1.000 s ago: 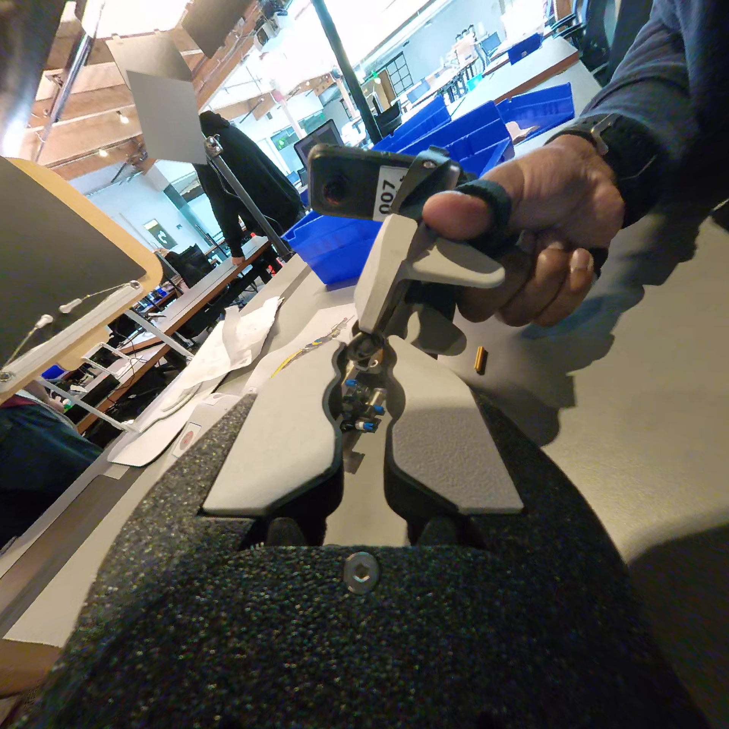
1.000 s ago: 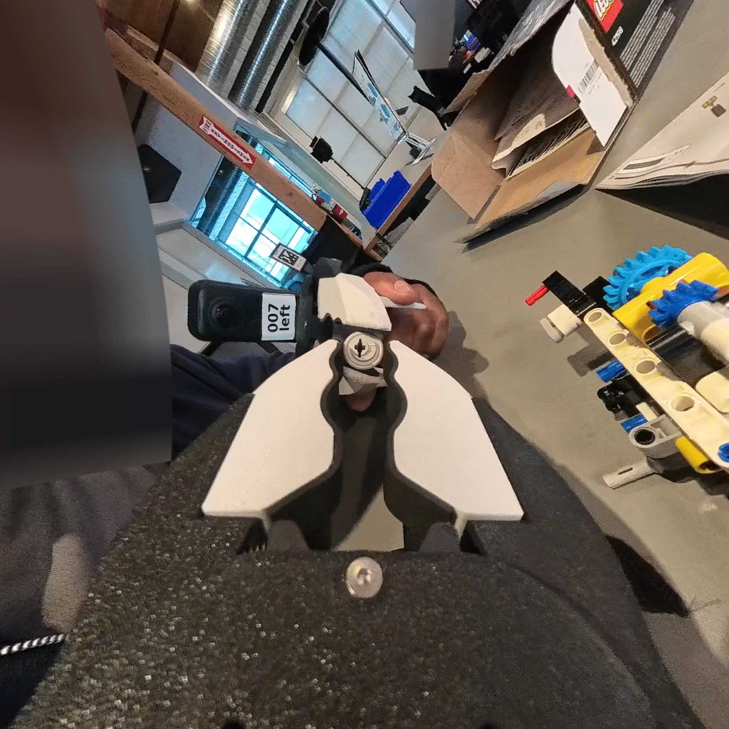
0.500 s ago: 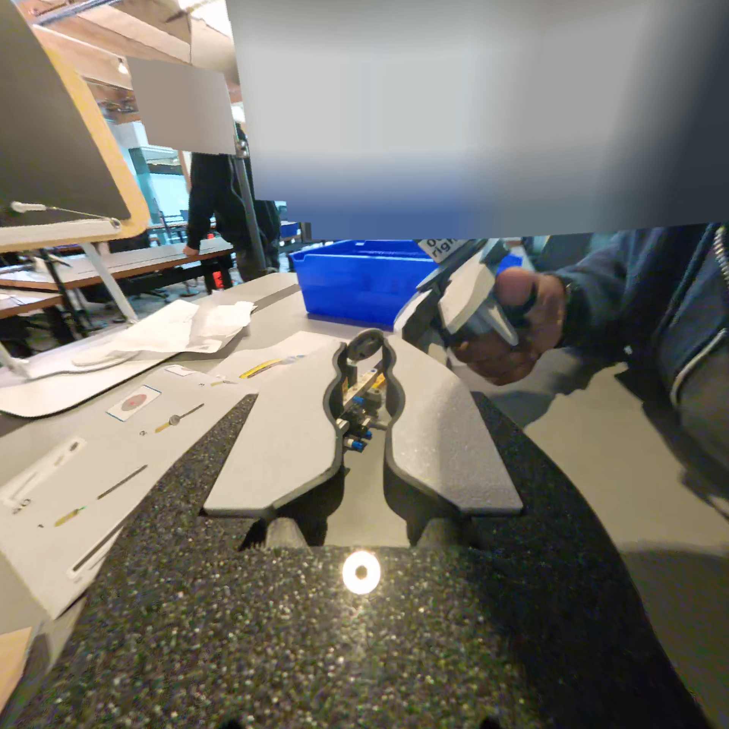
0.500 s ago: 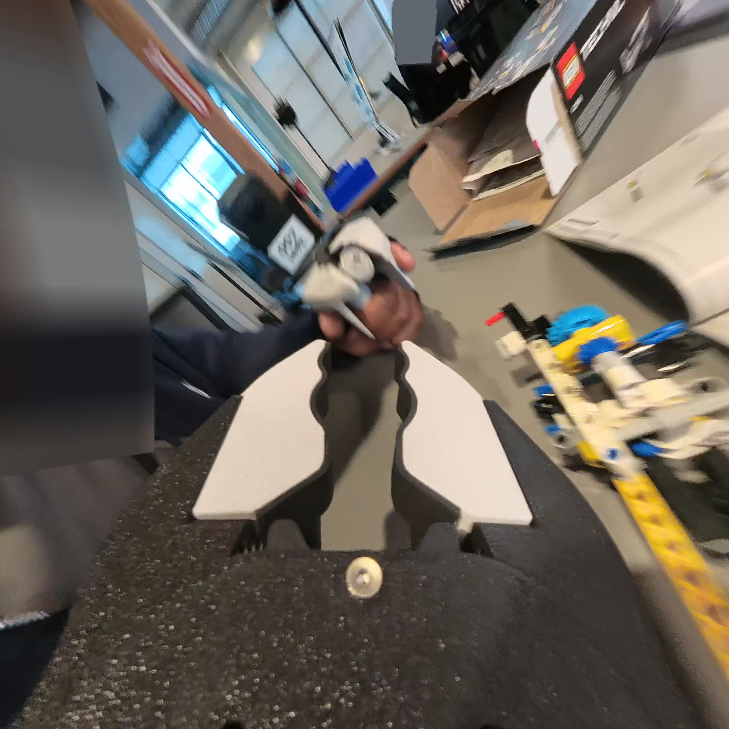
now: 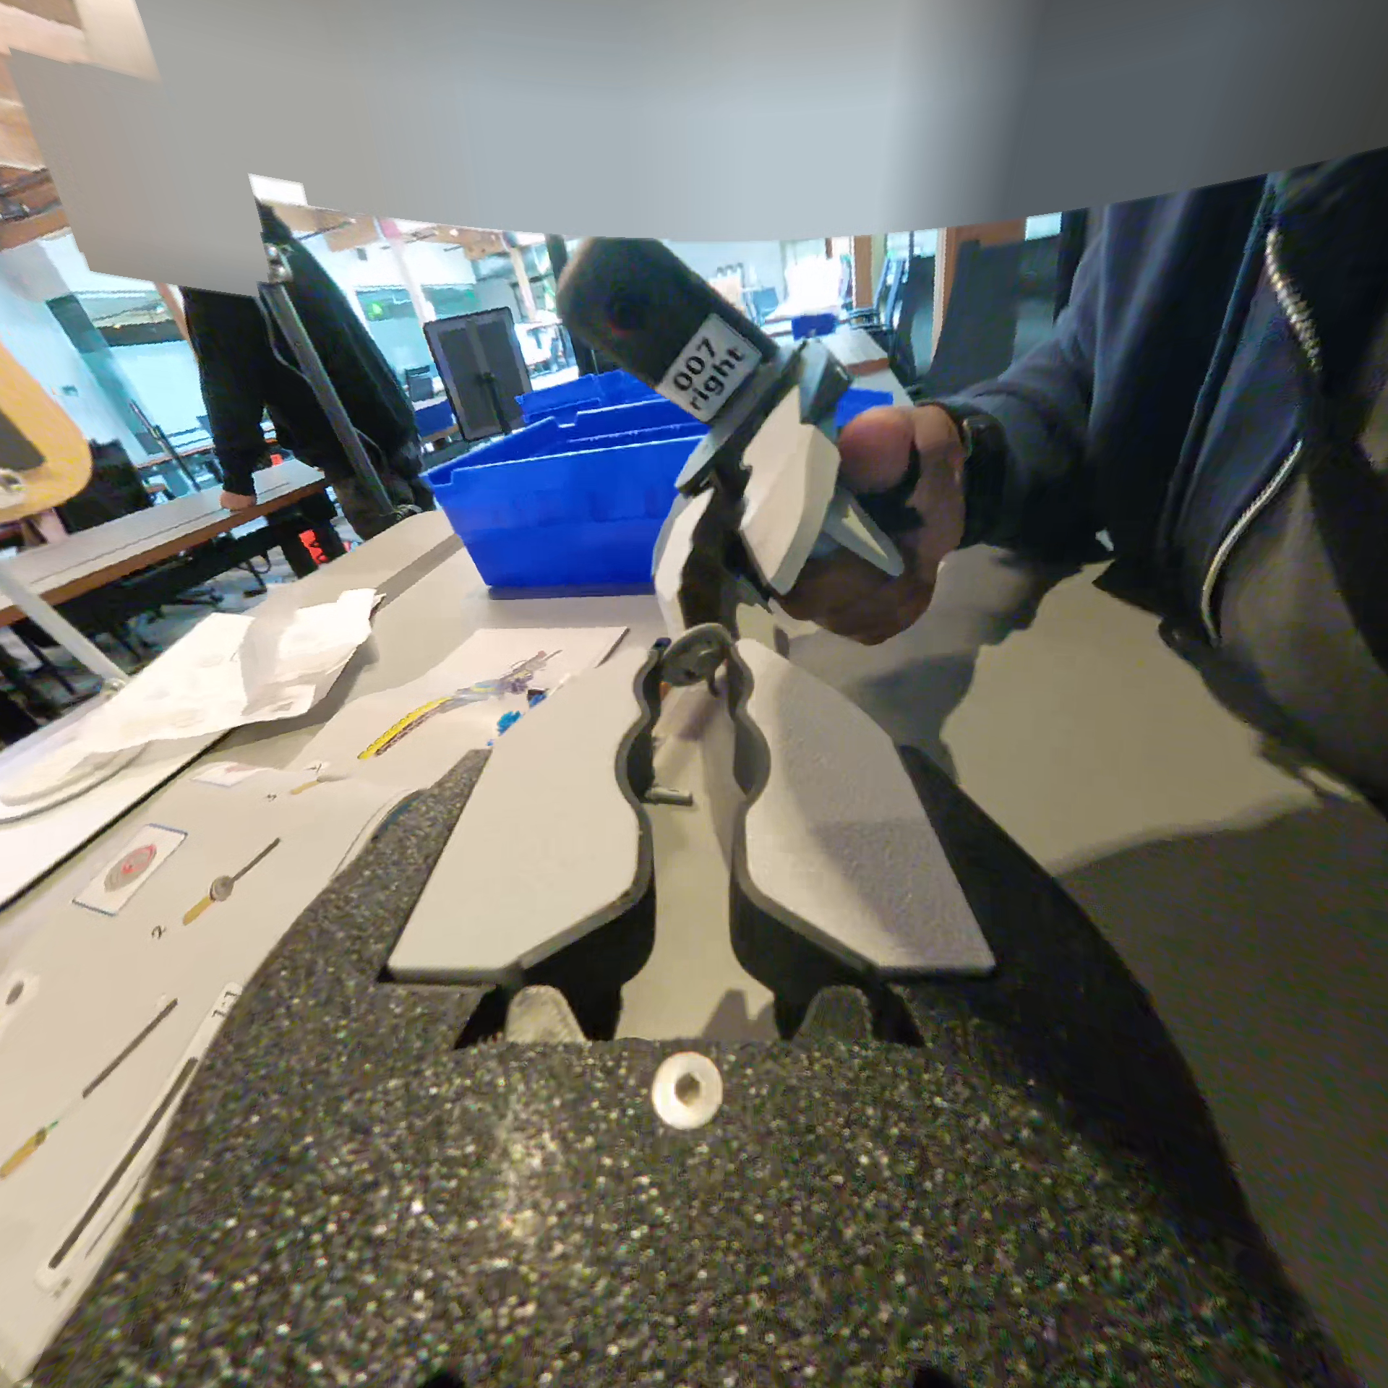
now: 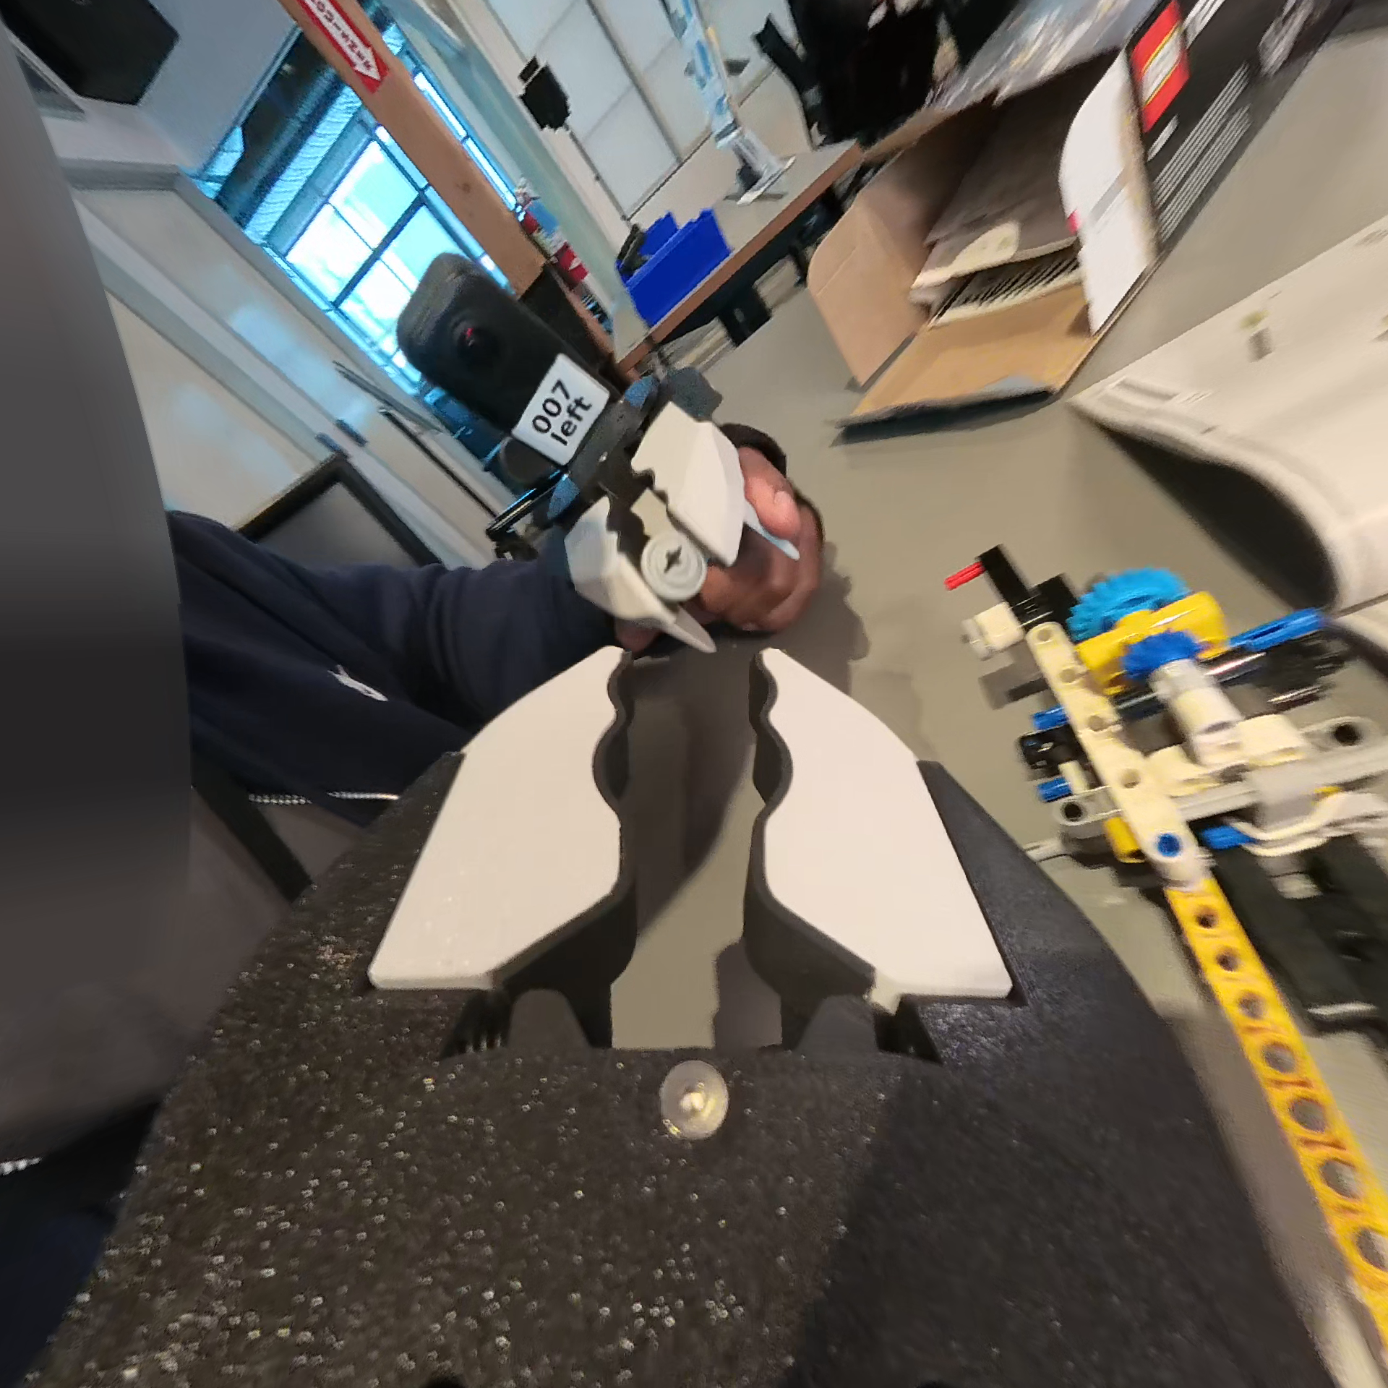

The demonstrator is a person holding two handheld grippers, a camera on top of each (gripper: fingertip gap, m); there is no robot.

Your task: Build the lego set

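While left hand-held gripper [image 5: 695, 668] pinches grey round piece [image 6: 674, 568], right hand-held gripper [image 6: 691, 665] apart, blurry lego model [image 6: 1172, 736] beside.

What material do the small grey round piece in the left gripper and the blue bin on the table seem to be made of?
The grey round piece, held at the left gripper tips, looks like moulded plastic: matte, even grey, with a crisp cross-shaped hole. The blue bin also looks like plastic: one uniform colour, smooth slightly glossy walls, moulded rim. Neither can be confirmed by look alone.
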